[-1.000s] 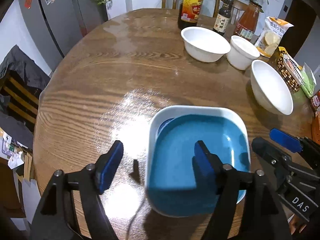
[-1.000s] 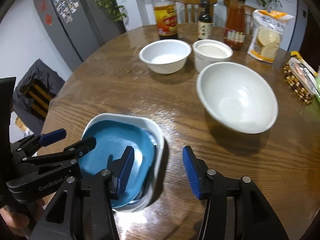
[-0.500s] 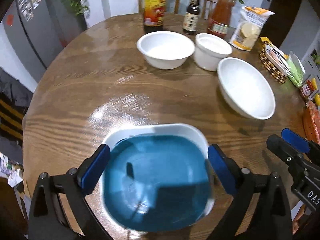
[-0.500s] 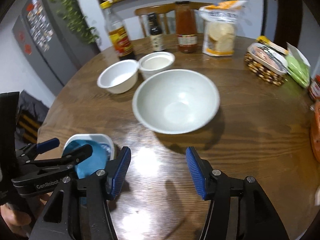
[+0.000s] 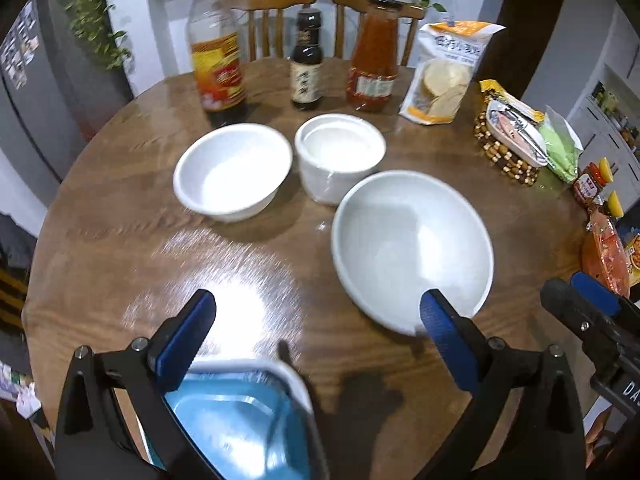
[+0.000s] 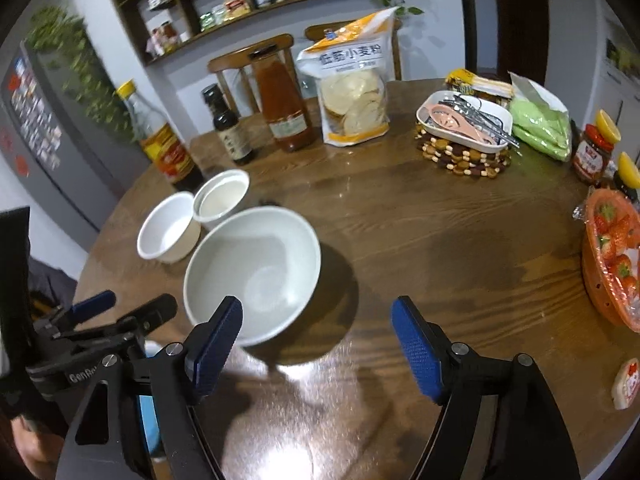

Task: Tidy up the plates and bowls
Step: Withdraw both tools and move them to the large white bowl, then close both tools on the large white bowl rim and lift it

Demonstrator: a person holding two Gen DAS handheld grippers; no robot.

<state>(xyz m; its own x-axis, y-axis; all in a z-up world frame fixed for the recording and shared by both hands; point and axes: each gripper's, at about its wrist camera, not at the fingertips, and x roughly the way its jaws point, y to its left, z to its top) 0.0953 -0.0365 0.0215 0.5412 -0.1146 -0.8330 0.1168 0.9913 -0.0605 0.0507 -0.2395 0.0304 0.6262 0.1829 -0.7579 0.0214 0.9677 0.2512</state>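
Bowls waited: a wide white ceramic bowl (image 6: 256, 268) sat on the round wooden surface (image 6: 420, 248) before both empty, opening grippers, left gripper (image 5: 316, 340) and right gripper (image 6: 316, 348); pinching its near rim squarely seemed wisest.

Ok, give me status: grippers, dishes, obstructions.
Left gripper open, empty; right gripper opening, empty. Blue plate down, big white bowl ahead. Path clear.
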